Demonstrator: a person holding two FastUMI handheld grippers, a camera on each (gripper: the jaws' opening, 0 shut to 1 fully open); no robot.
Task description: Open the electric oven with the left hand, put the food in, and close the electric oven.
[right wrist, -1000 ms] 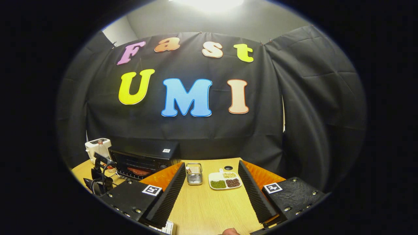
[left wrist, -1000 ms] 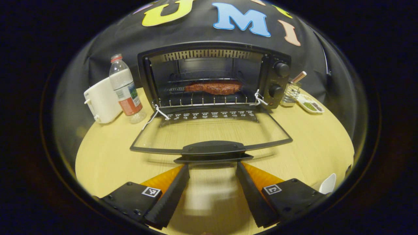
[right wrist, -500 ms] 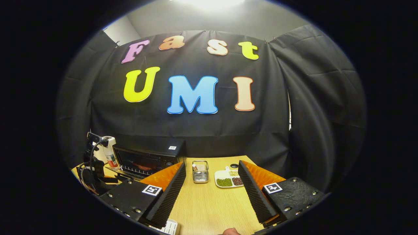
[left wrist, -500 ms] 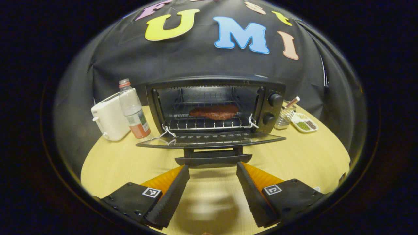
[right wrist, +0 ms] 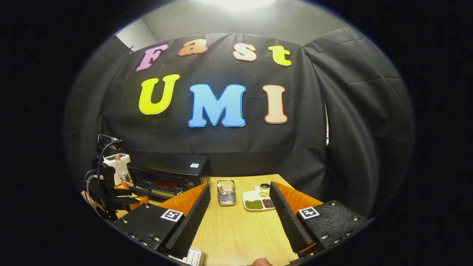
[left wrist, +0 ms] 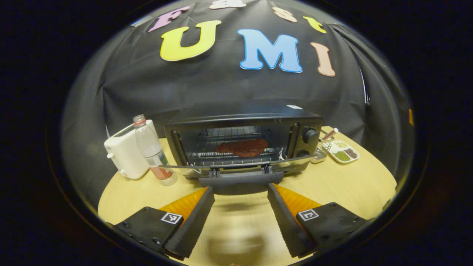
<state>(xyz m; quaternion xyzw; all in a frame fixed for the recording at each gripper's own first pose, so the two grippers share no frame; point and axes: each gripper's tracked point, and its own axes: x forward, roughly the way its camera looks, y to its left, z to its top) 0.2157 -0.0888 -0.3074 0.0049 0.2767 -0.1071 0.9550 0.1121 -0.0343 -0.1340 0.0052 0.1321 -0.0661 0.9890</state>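
Note:
The black electric oven (left wrist: 244, 142) stands at the back of the wooden table, its glass door (left wrist: 240, 164) partly raised. A reddish-brown piece of meat (left wrist: 242, 147) lies on the wire rack inside. The door's handle (left wrist: 240, 181) sits just above and between the fingertips of my left gripper (left wrist: 240, 192), which is open and appears to push under it. In the right gripper view the oven (right wrist: 166, 179) is at the far left, with the left gripper (right wrist: 122, 197) in front of it. My right gripper (right wrist: 240, 192) is open over the table, holding nothing.
A white toaster (left wrist: 123, 155) and a plastic bottle (left wrist: 151, 149) stand left of the oven. Right of it are a small wire basket (left wrist: 321, 147) and a white dish (left wrist: 343, 151) of beans. Bare tabletop (right wrist: 236, 232) lies beneath my right gripper.
The oven door has swung up from lying flat to partly raised. My left gripper has risen with the handle. The right gripper has hardly moved.

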